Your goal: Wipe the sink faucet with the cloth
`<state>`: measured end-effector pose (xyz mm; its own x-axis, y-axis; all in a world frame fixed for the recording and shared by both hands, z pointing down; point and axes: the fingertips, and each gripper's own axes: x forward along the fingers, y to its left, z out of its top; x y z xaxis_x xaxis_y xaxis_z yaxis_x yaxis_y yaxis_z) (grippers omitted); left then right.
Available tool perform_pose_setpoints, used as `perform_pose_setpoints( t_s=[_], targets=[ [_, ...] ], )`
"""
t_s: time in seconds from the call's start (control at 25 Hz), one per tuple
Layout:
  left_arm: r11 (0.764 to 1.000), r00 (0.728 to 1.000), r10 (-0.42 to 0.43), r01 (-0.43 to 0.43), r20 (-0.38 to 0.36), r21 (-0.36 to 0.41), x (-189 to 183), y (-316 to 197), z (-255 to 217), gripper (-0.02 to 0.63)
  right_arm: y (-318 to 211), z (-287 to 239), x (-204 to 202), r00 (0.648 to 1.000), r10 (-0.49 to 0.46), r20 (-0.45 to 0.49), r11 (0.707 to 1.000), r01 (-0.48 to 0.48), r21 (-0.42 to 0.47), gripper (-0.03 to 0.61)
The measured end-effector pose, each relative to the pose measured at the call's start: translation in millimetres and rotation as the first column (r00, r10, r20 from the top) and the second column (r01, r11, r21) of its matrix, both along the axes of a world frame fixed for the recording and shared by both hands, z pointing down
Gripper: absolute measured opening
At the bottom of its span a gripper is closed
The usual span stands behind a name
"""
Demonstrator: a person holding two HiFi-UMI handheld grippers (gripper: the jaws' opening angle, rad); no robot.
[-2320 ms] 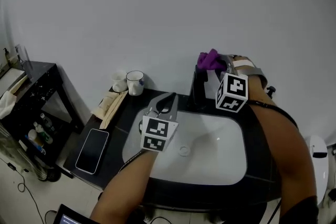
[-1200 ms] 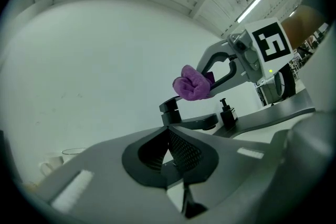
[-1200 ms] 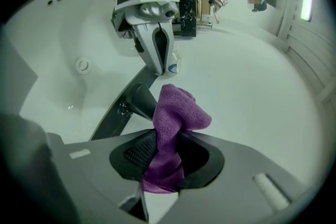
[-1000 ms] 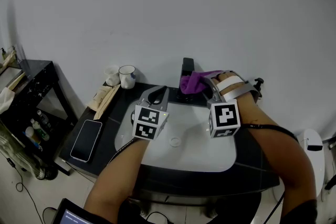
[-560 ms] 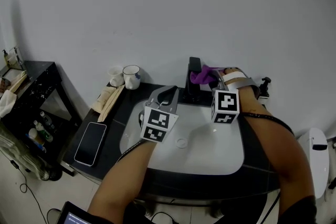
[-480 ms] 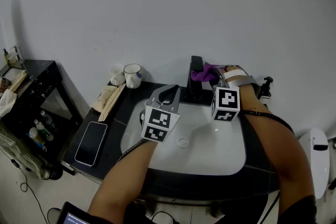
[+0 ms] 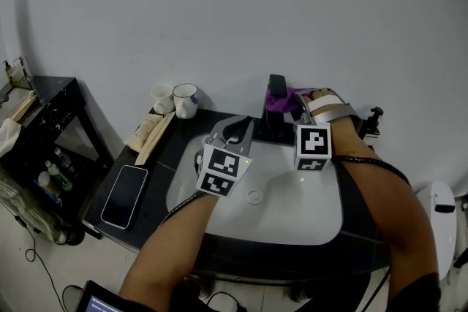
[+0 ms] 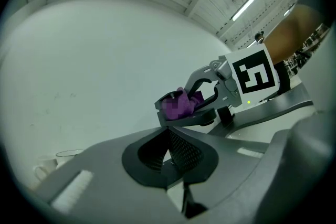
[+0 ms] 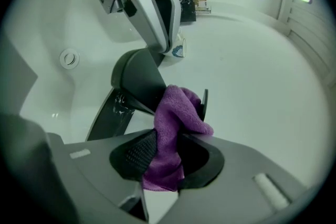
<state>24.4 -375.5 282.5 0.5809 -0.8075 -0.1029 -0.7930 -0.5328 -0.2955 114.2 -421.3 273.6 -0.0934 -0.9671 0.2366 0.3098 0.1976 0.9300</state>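
Note:
A black faucet (image 7: 276,86) stands at the back of the white sink (image 7: 292,212). My right gripper (image 7: 292,101) is shut on a purple cloth (image 7: 281,103), which presses against the faucet's upper right side. In the right gripper view the cloth (image 9: 176,113) bunches between the jaws against the dark faucet body (image 9: 137,83). My left gripper (image 7: 235,131) hovers over the basin's back left, shut with nothing in it. From the left gripper view, the left gripper (image 8: 169,138) points at the cloth (image 8: 181,104) and the right gripper (image 8: 195,103).
A phone (image 7: 121,196) lies on the dark counter left of the basin. Two cups (image 7: 185,99) and a flat packet (image 7: 149,132) sit at the back left. A black side table (image 7: 40,124) stands further left. The drain (image 7: 254,195) is mid-basin.
The right gripper carried the cloth from low by the spout back up to the faucet's upper part. The left gripper stayed over the basin's back left.

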Motion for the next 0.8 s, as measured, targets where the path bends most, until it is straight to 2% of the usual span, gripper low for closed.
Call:
perform_pose_setpoints(
  t_s=[0.2,0.32,0.64,0.8],
  targets=[
    [1.000,0.999,-0.013,0.014,0.036,-0.010,3,0,2,0.017,14,-1,2,1.000,-0.017,-0.002,1.000,0.017,0.011,0.120],
    [0.999,0.999,-0.025,0.025,0.033,-0.023,-1,1,4,0.018,28,2,0,1.000,-0.030,0.000,1.000,0.030,0.005,0.120],
    [0.996,0.998,-0.042,0.038,-0.053,-0.083,-20,4,5,0.018,69,2,-4,0.998,-0.060,-0.005,0.998,0.061,0.015,0.118],
    [0.993,0.994,-0.057,0.046,-0.095,-0.109,-27,9,4,0.018,88,0,-7,0.995,-0.092,-0.038,0.995,0.093,0.033,0.118]
  ],
)
